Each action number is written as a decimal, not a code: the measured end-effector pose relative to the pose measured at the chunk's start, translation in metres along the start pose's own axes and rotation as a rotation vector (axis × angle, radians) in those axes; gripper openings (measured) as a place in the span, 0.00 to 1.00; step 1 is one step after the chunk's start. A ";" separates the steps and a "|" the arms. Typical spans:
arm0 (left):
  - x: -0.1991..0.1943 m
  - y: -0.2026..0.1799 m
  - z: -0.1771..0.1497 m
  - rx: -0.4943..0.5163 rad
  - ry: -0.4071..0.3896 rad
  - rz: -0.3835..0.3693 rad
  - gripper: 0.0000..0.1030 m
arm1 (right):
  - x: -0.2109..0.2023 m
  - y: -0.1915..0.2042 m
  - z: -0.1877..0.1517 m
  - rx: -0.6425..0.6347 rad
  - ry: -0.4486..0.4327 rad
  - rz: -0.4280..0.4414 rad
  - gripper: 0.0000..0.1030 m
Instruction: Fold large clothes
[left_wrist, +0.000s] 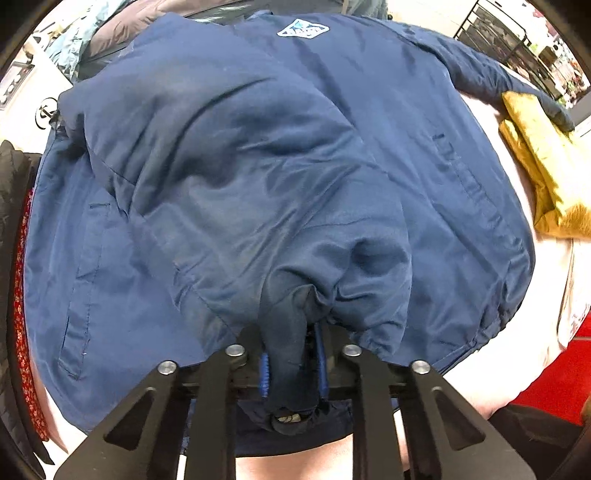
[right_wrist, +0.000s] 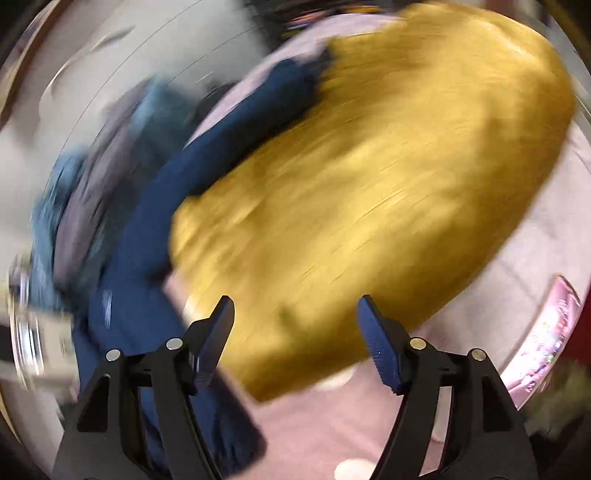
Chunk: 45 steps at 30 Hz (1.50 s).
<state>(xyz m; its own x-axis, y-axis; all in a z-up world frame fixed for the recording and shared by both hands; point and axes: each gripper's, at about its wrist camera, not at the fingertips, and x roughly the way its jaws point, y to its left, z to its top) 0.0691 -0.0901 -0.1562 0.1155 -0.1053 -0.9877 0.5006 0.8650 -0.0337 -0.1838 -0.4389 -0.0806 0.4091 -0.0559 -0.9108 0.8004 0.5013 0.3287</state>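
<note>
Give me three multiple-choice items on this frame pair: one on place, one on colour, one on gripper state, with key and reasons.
1. In the left wrist view, where does the folded mustard-yellow garment lie relative to the navy blue padded jacket?
A. On the picture's right edge, under the cuff of a jacket sleeve
B. Spread over the jacket's chest badge
C. Between the left gripper's fingers

2. What colour is the diamond-shaped badge on the jacket?
A. Red
B. Pale blue and white
C. Green

3. How do the grippers stand?
A. Both open and empty
B. Left gripper shut on a fold of the jacket, right gripper open and empty
C. Right shut on the yellow garment

Key: A, the dark cuff overlaps its top corner; B, the badge reads light against navy; B, cloth is pinched between the left fingers, the right fingers stand apart.
</note>
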 end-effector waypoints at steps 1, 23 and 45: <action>-0.004 0.003 0.002 -0.011 -0.007 -0.010 0.14 | 0.003 0.015 -0.009 -0.051 0.015 0.017 0.67; -0.270 0.371 -0.012 -0.714 -0.471 0.434 0.13 | 0.055 0.096 -0.094 -0.318 0.253 0.032 0.67; -0.181 0.296 -0.112 -0.717 -0.494 -0.077 0.94 | 0.086 0.072 -0.105 -0.258 0.379 0.061 0.67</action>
<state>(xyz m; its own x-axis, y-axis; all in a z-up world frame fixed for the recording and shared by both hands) 0.1009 0.2400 -0.0048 0.5451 -0.2329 -0.8053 -0.1188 0.9295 -0.3492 -0.1372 -0.3172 -0.1614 0.2247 0.2756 -0.9346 0.6253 0.6948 0.3552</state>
